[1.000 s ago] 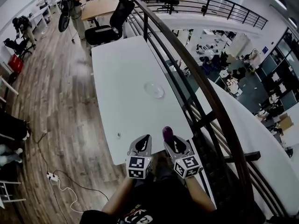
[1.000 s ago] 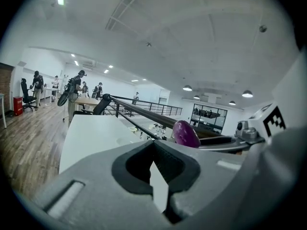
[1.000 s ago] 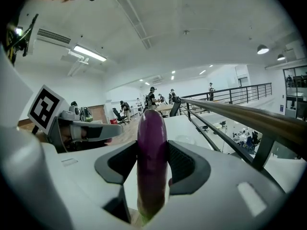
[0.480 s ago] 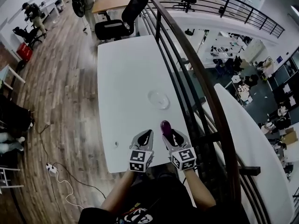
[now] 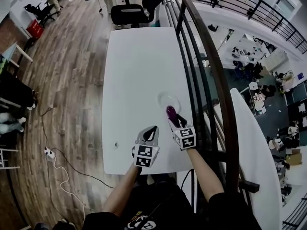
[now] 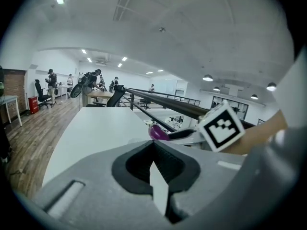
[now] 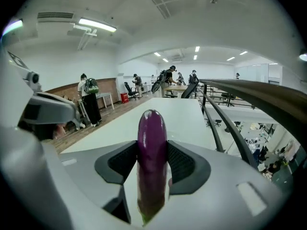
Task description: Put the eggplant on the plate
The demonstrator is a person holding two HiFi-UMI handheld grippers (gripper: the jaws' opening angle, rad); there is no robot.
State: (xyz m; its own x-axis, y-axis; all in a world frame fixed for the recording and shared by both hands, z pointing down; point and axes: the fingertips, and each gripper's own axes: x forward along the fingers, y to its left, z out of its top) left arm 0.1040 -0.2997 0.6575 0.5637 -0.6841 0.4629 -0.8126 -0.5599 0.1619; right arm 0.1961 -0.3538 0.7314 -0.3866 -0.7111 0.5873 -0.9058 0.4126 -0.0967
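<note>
Eggplant [image 5: 170, 112] now nearer plate [image 5: 163, 97] on white table [image 5: 139, 71] beside railing [image 5: 218, 71]

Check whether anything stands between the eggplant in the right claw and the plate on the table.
Nothing visible does. The right claw grips the eggplant close to the near rim of the clear plate, with only bare table around. The left claw sits off to the side.

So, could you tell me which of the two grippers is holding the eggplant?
The right gripper: its fingers clamp the purple eggplant; the left gripper holds nothing.
</note>
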